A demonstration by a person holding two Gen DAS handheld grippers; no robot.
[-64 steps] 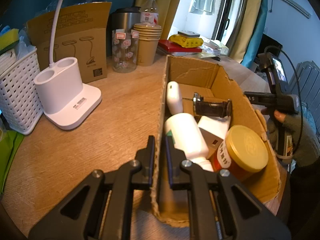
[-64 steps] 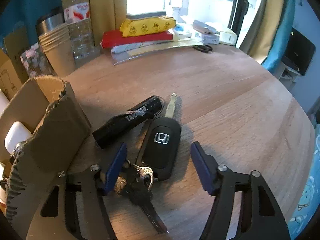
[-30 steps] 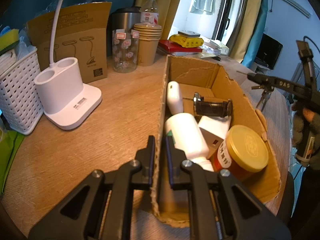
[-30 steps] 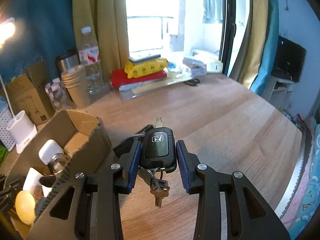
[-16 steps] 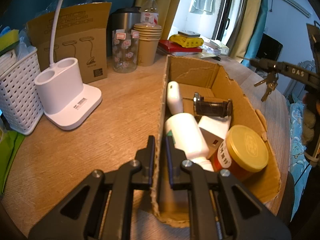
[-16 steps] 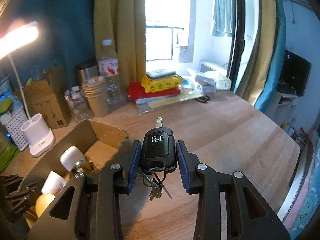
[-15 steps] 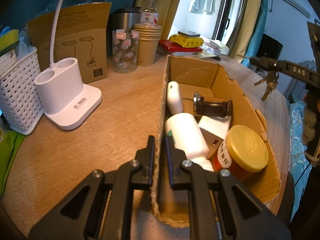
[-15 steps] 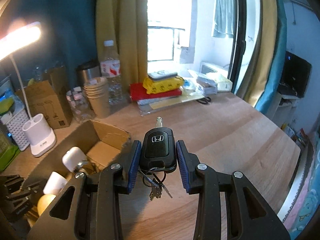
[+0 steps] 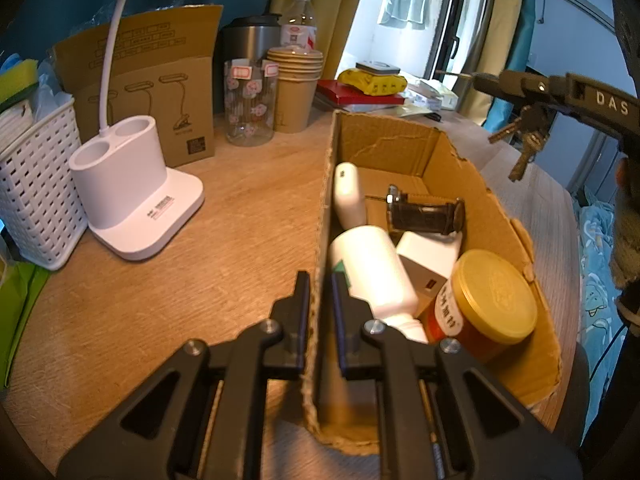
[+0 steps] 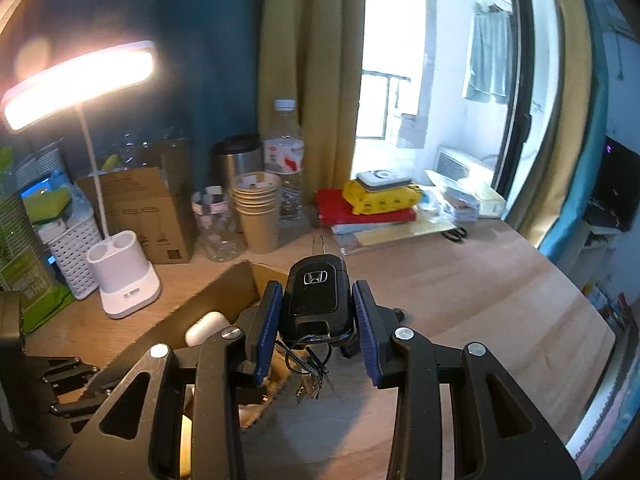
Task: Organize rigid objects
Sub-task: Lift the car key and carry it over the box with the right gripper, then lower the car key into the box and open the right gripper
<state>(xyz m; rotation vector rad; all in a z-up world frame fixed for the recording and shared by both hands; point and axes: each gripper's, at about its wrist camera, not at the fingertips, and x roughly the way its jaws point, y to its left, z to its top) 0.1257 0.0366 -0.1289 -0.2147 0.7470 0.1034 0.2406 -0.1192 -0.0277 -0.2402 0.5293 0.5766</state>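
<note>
desk [image 9: 224,216]: carrying the cardboard box, a white lamp base and clutter along the back edge.
cardboard box [image 9: 436,148]: lying open-topped with its long axis running away from the left camera; already holding a white bottle, a gold-lidded jar and other small items.
left hand-held gripper [image 9: 320,300]: clenching the box's near-left wall between its 2 pads, steadying it.
right hand-held gripper [image 10: 316,308]: grasping the car key fob by its 2 sides, hanging in the air beyond the box's far-right rim.
car key fob [image 10: 316,292]: riding logo-up, long axis pointing forward along the fingers, blade tip sticking out ahead.
key bunch [image 9: 524,140]: dangling under the fob.
deciding relation: the box opening is lying below and to the left of the fob, so the right hand is looking nearer to it for the drop.
</note>
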